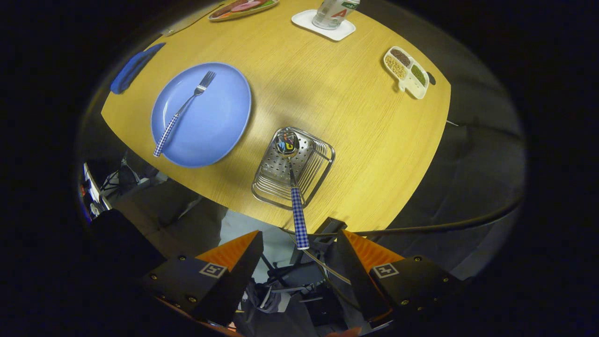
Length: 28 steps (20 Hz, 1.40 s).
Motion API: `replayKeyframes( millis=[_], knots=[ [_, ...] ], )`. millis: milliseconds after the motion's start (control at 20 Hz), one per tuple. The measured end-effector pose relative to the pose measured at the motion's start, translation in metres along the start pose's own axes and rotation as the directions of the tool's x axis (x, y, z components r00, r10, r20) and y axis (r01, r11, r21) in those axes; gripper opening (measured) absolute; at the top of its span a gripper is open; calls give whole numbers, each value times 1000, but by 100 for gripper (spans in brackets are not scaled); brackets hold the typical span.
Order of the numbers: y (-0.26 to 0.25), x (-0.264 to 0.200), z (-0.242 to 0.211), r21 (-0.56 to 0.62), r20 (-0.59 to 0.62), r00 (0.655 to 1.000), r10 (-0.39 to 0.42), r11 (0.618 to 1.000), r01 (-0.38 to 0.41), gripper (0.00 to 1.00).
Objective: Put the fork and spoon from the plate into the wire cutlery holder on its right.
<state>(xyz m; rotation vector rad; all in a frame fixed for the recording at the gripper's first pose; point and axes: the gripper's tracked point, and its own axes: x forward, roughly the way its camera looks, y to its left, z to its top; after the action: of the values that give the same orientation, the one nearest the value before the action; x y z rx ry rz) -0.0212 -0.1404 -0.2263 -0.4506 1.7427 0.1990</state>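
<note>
Spoon (295, 187) was what I looked for first: it lay in the wire cutlery holder (323, 171), bowl on the perforated metal floor, checked blue-and-white handle sticking out over the near rim toward my gripper (299, 243). I had the gripper raised well above the table's near edge, looking steeply down, its orange-faced fingers (234, 250) spread wide apart and grasping nothing; the handle's end showed in the gap between them but touched neither one.

Just ahead of the fingers the holder stood on the wooden table (355, 140), close to its near edge. To its left, near but apart, sat the blue plate (224, 121), and on it the fork (185, 110) lay diagonally, tines away from me, checked handle reaching past the near rim.

Beyond the holder to the right I saw a white divided dish (406, 72) with beans and seeds in three compartments. Farther off, a bottle (333, 11) stood on a white coaster (323, 25), with a plate of food (241, 8) at the far edge. A folded blue cloth (133, 70) lay past the plate on the left.
</note>
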Motion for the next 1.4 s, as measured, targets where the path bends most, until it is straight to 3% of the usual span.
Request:
replayKeyframes(
  millis=[350,600,900,1100,1400],
  knots=[
    [40,-13,-37,121,85,996,36,992,-46,97],
    [79,-30,-44,185,127,992,18,982,-42,98],
    [141,-27,-4,251,304,952,33,961,-113,98],
    [178,-15,7,254,304,948,91,952,-173,98],
    [206,-18,33,273,382,920,88,940,-203,98]
  ],
)
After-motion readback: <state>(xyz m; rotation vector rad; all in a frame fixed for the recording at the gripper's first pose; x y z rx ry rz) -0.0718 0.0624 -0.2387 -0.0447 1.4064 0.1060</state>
